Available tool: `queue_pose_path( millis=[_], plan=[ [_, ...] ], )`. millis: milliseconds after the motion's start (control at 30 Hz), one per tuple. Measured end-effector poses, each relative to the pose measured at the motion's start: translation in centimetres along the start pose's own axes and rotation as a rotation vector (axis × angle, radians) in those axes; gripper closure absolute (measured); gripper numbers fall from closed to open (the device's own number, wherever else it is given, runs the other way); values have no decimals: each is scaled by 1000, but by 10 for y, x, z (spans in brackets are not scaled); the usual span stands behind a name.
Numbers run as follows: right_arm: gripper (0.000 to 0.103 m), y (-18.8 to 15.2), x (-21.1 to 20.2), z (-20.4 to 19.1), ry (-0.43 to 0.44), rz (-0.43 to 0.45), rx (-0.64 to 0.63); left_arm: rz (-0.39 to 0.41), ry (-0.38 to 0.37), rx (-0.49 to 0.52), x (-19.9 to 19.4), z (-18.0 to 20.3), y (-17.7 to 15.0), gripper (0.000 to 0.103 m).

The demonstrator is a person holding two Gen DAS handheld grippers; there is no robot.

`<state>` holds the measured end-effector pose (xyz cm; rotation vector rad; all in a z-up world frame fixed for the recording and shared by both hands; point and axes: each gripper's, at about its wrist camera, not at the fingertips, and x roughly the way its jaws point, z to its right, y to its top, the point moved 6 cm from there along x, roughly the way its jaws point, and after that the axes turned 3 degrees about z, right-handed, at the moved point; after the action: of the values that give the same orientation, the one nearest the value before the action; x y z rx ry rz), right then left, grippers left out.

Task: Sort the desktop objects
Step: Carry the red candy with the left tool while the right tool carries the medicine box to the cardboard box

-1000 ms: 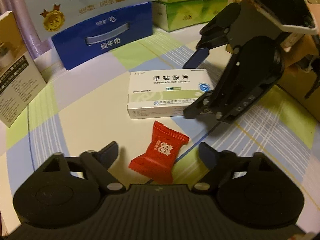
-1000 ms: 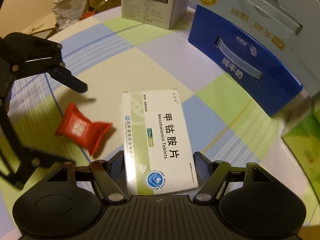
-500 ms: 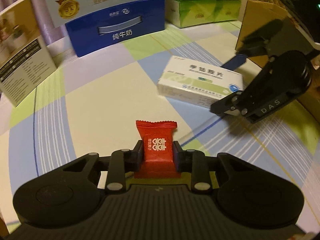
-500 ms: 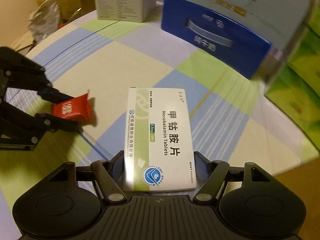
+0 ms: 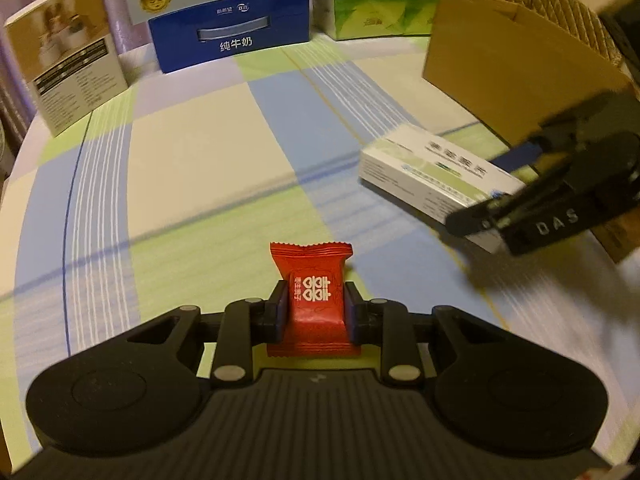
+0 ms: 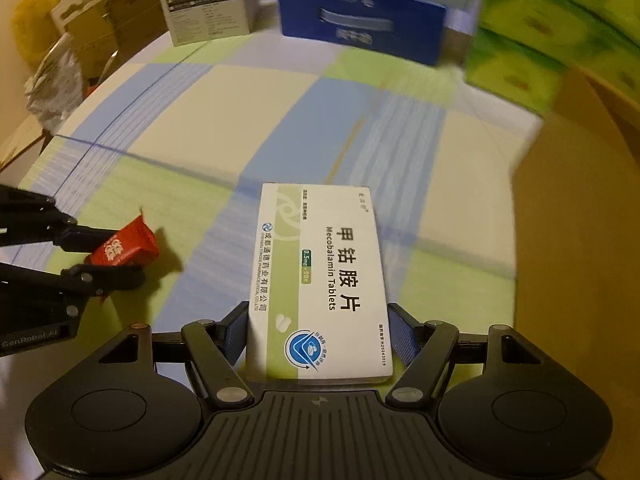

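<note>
My left gripper clamps the red candy; my right gripper grips the white tablet box, a cardboard box just to its right

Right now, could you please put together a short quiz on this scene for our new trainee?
1. True or false: the left tongs are shut on the red candy.
2. Which item do the right tongs hold? A) blue milk carton B) white tablet box C) green tissue pack
3. Fill in: in the right wrist view, the brown cardboard box stands to the ___ of the tablet box.

Key: 1 true; 2 B; 3 right.
</note>
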<state>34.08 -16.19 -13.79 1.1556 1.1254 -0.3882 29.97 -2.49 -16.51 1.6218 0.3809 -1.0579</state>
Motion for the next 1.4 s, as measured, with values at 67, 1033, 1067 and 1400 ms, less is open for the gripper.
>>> queue_pose_path(
  millis=[67, 1033, 1067, 1400],
  plan=[
    [35, -21, -15, -8, -12, 4, 31, 1, 11, -14, -10, 8, -11, 80],
    [24, -91, -37, -29, -58, 225, 94, 175, 116, -66, -40, 25, -61, 64],
    [24, -90, -37, -29, -58, 231, 96, 174, 114, -69, -40, 25, -60, 65],
    [34, -87, -33, -34, -52, 246, 93, 168, 95, -130, -40, 27, -58, 68]
  ],
)
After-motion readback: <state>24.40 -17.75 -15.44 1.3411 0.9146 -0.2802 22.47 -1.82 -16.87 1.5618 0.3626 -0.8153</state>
